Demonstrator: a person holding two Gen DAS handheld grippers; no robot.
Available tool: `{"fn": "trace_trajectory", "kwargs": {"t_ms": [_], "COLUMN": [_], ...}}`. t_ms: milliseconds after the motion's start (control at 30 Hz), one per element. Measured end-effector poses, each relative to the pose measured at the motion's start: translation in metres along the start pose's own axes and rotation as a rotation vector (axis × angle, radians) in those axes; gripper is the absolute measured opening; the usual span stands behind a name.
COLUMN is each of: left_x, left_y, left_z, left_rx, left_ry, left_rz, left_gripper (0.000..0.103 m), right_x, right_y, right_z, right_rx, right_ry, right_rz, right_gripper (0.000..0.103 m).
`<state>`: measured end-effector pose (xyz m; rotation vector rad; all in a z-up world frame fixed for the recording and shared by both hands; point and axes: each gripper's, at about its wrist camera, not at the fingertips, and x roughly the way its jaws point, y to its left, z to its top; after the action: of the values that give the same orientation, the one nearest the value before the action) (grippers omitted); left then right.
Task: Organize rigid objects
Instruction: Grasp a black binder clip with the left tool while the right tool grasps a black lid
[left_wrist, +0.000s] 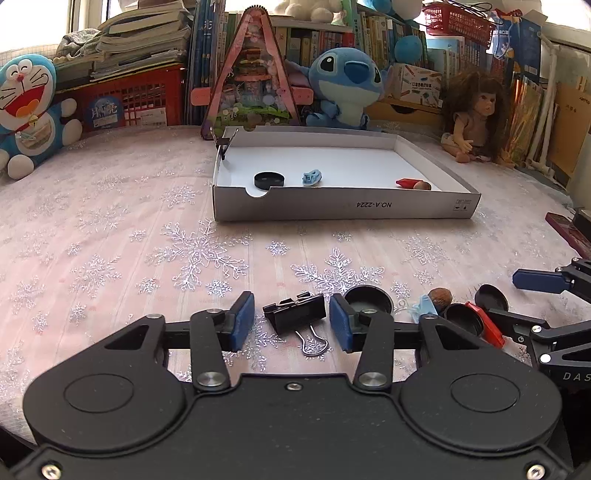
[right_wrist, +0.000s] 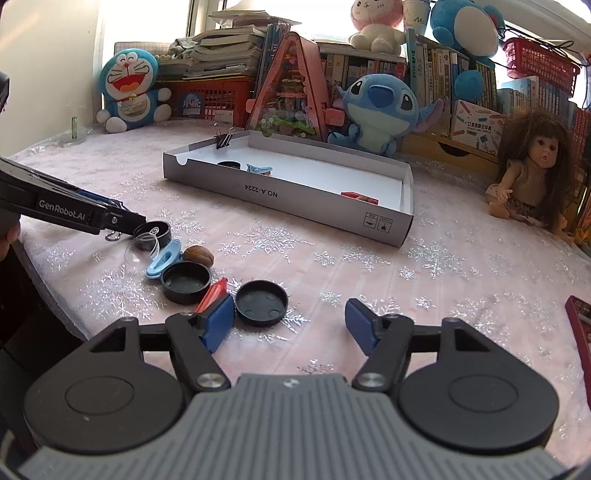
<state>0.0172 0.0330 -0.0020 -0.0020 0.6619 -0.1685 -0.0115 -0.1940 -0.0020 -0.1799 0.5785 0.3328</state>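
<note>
My left gripper (left_wrist: 291, 319) is open, its blue pads on either side of a black binder clip (left_wrist: 295, 314) on the table, not touching it. My right gripper (right_wrist: 290, 323) is open and empty, just right of a black round lid (right_wrist: 261, 302). Beside it lie a second black lid (right_wrist: 185, 281), a red piece (right_wrist: 212, 291), a walnut (right_wrist: 198, 256), a blue clip (right_wrist: 162, 260) and a clear cap (right_wrist: 142, 248). The white box (left_wrist: 343, 210) holds a black lid (left_wrist: 269, 180), a blue clip (left_wrist: 311, 177), a red piece (left_wrist: 406, 182) and a walnut (left_wrist: 422, 185). A binder clip (left_wrist: 221, 142) grips its rim.
Plush toys (left_wrist: 26, 110), a doll (left_wrist: 476, 118), a pink triangular model house (left_wrist: 251, 74), red baskets and books line the back. A dark red object (right_wrist: 581, 325) lies at the right table edge. The snowflake tablecloth (left_wrist: 110, 221) covers the table.
</note>
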Motion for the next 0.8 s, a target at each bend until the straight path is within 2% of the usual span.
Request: {"fn": "trace_trajectory", "kwargs": {"t_ms": [167,233,533,800], "left_x": [0.0007,0.0011,0.0017,0.002], "left_y": [-0.0056,-0.0064,-0.0057,-0.0036], "left_z": [-0.0024,-0.0029,-0.0016,0.0007], "left_rx": [0.018,0.018,-0.01,-0.018], "left_ry": [-0.011,-0.014,-0.02,-0.021], "left_rz": [-0.004,-0.001,0.002,0.006], "left_gripper": [0.035,0.035,0.035,0.035], "right_x": [0.0011,0.0007,-0.0003,-0.0009], "right_y": [0.0054,0.008,0.01,0.0021], "right_z": [-0.0003,-0.0007,-0.0004,0.0031], "right_rx": [0.026,0.034,0.059,0.08], "right_ry": [-0.014,-0.02,-0.032,-0.034], "right_rz": [0.012,0.017,0.016,-0.019], "right_gripper": [0.063,0.054,0.038,0.038]}}
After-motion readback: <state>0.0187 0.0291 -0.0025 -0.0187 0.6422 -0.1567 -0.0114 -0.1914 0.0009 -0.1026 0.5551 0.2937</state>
